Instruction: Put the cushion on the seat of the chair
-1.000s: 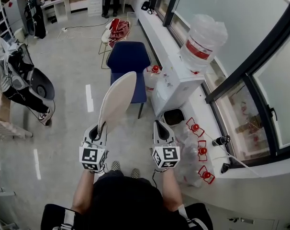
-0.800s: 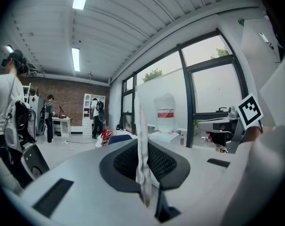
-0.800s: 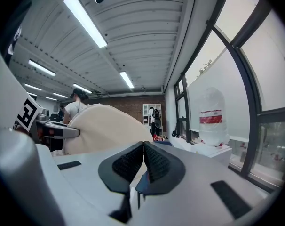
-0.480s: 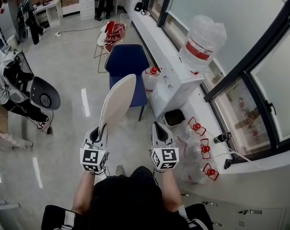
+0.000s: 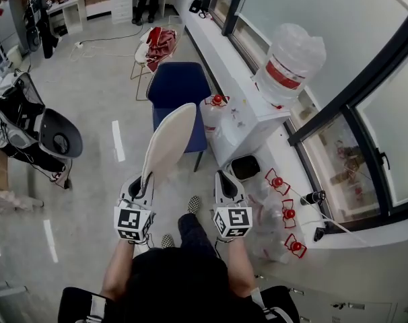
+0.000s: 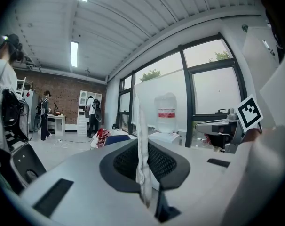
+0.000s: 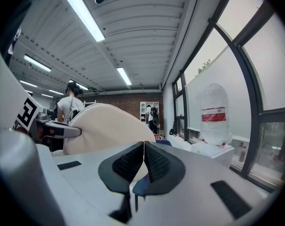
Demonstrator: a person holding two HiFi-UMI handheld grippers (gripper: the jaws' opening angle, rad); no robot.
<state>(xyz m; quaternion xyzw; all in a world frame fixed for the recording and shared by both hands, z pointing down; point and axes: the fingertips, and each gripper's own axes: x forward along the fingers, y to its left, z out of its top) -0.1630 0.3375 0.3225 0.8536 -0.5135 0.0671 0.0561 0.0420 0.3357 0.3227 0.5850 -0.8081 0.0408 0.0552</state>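
A cream oval cushion (image 5: 165, 138) stands on edge in the head view, its lower rim pinched in my left gripper (image 5: 143, 180). In the left gripper view the cushion (image 6: 141, 126) runs up edge-on between the closed pads of that gripper (image 6: 144, 168). My right gripper (image 5: 223, 175) is level with the left one, to the right of the cushion and apart from it. Its jaws (image 7: 143, 161) are shut with nothing between them, and the cushion (image 7: 102, 128) shows to their left. The blue chair (image 5: 180, 89) stands ahead on the floor, its seat partly hidden by the cushion.
A white water dispenser (image 5: 248, 123) with a big bottle (image 5: 288, 59) stands right of the chair, with a black bin (image 5: 244, 166) and red-capped bottles (image 5: 281, 210) nearer me. A chair holding red things (image 5: 160, 42) stands behind the blue one. A grey chair (image 5: 56, 134) is at left.
The person has walked forward, carrying both grippers and the cushion toward the blue chair. One leg now steps out below. Neither grip has changed.
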